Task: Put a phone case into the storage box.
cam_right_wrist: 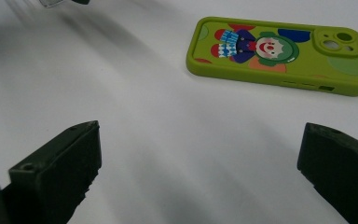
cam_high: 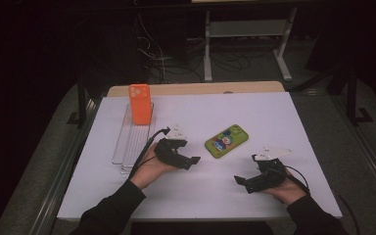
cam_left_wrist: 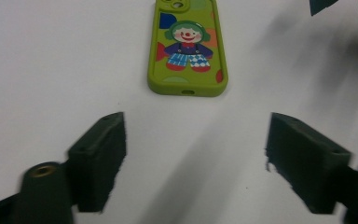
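Step in hand: left hand-held gripper [cam_high: 192, 160] lines up on the green phone case [cam_high: 226, 141], which lies flat on the white worktop [cam_high: 254, 112], camera cut-out pointing away from the person.
Left jaws: apart with nothing between them; the case's bottom edge sits just ahead of them in the left gripper view.
Right hand-held gripper [cam_high: 240, 180]: jaws wide apart and empty, resting low near the case's right side, well clear of it.
Good approach: in my judgement, keep low, centre the case's short end between the pads, and close on its long edges, not on the soft rim corners.
Risk: a flat case may slide on the smooth worktop; steadying it with the right jaws could help.
Likely destination: clear rack [cam_high: 127, 142] at left, where an orange case [cam_high: 139, 104] stands upright.
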`<state>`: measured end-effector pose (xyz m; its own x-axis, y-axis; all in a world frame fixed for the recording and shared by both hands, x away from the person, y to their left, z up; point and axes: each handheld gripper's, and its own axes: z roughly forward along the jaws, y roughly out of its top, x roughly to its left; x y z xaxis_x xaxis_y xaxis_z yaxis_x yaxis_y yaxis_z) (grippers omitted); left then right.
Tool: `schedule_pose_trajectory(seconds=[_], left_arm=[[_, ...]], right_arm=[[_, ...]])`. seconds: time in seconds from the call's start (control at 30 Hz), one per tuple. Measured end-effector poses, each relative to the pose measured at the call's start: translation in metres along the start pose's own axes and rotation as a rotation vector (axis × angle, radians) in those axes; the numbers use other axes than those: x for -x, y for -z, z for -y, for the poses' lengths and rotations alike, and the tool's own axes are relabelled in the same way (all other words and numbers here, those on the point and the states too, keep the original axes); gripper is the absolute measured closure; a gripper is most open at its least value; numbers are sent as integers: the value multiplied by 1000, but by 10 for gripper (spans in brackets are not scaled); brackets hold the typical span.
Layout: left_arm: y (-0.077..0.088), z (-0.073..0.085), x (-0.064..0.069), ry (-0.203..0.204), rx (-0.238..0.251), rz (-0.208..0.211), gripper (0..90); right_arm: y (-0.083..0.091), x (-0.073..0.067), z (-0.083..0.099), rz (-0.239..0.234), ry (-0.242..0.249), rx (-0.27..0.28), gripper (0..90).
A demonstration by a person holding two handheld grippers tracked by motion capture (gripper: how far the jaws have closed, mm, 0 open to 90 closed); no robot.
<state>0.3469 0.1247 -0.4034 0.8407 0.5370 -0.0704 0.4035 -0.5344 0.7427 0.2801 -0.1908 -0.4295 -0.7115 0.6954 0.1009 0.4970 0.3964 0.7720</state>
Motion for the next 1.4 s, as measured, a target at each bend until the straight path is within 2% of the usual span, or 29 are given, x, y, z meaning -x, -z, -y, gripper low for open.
schedule_pose_trajectory(seconds=[0.03,0.1,0.13,0.17,0.23,0.4,0.5,0.57,0.6,0.63,0.67,0.7,0.87,0.9,1.0,1.03,1.13,1.3,1.4], left_arm=[[-1,0,0,13,15,-6,299],[-1,0,-3,9,4,-6,364],[-2,0,-3,27,9,-7,391],[-2,0,-5,16,2,-7,436],[-5,-2,-8,26,-2,-13,517],[-23,-8,-19,21,-37,-44,719],[-37,-13,-28,24,-57,-41,846],[-46,-15,-30,63,-38,-28,894],[-49,-16,-33,53,-49,-22,895],[-54,-18,-32,71,-39,-22,895],[-57,-19,-35,56,-53,-26,895],[-62,-20,-36,59,-46,-22,896],[-79,-26,-45,96,-46,-23,896],[-82,-28,-47,88,-46,-20,896],[-90,-32,-49,103,-40,-13,896],[-93,-33,-48,113,-30,-7,896],[-99,-35,-46,87,-61,-3,896],[-103,-35,-38,95,-60,21,897],[-105,-37,-29,63,-77,51,896]], right_arm=[[0,0,0,0,-1,1,0],[0,0,0,2,2,2,0],[-1,0,0,3,1,0,0],[-1,0,0,1,1,1,0],[-1,0,0,3,0,2,0],[-1,1,-1,3,-6,-6,0],[-1,1,-1,1,-6,-5,0],[-1,1,-1,0,-9,-6,0],[-2,1,-1,-1,-7,-6,0],[-2,1,-1,-2,-7,-6,0],[-2,1,-1,-2,-4,-6,0],[-2,1,-1,-3,-4,-7,0],[-2,1,-1,-5,-2,-4,0],[-2,1,-1,-6,-1,-3,0],[-2,1,-1,-7,2,-7,0],[-2,1,-1,-7,1,-6,0],[-2,1,-1,-8,3,-1,0],[-1,2,-1,-8,3,1,0],[-2,1,-1,-8,8,4,0]])
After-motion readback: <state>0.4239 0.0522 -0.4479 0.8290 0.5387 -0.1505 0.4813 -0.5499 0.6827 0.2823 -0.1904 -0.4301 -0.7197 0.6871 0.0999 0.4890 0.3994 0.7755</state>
